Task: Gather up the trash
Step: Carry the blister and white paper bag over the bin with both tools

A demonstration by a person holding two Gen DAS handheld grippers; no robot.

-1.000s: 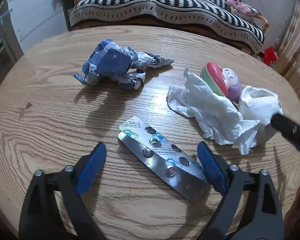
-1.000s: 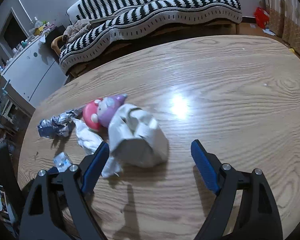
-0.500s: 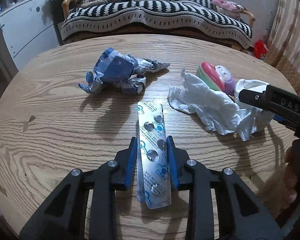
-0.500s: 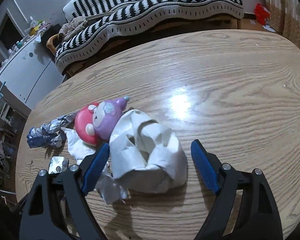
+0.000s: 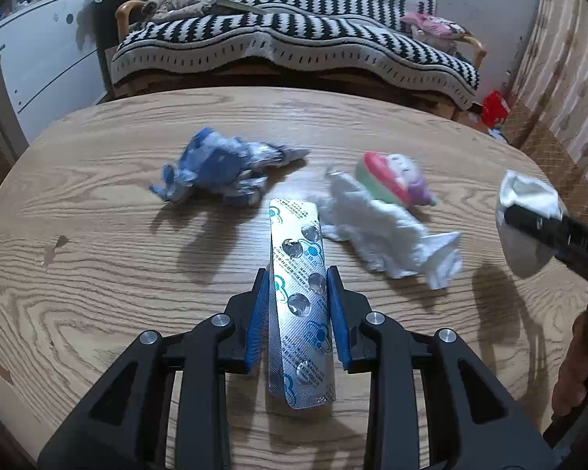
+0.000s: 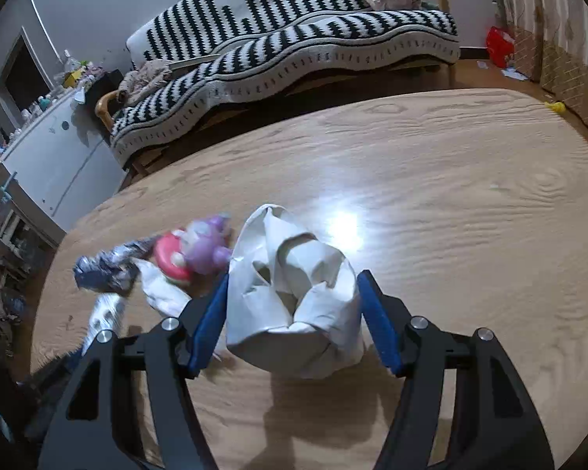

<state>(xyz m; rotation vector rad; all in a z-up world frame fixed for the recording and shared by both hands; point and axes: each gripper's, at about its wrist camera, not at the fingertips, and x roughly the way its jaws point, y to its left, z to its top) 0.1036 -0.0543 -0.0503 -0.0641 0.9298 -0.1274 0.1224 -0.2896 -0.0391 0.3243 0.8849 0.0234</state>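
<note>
The left tongs (image 5: 297,301) were clamped on a silver blister pack (image 5: 298,297), its blue pads pressing both long edges, the pack pointing away from the camera and lifted off the round wooden table (image 5: 98,258).

Taking the pink-and-purple toy (image 5: 392,180) as the landmark: a crumpled white tissue (image 5: 388,235) lay on the table just in front of it, touching or nearly so. A crushed blue-and-silver wrapper (image 5: 219,172) lay well to the toy's left. The blister pack sat in front of the toy and to its left, between wrapper and tissue.

To the toy's right, the right tongs (image 6: 294,309) were closing around a wad of white paper (image 6: 294,297). Its blue pads (image 6: 376,317) lay against both sides of the wad. From the left camera the wad (image 5: 529,203) appeared raised above the table, with a hand (image 5: 580,360) at the picture's right edge.

Behind the table stood a couch with a black-and-white striped cover (image 5: 294,47).
</note>
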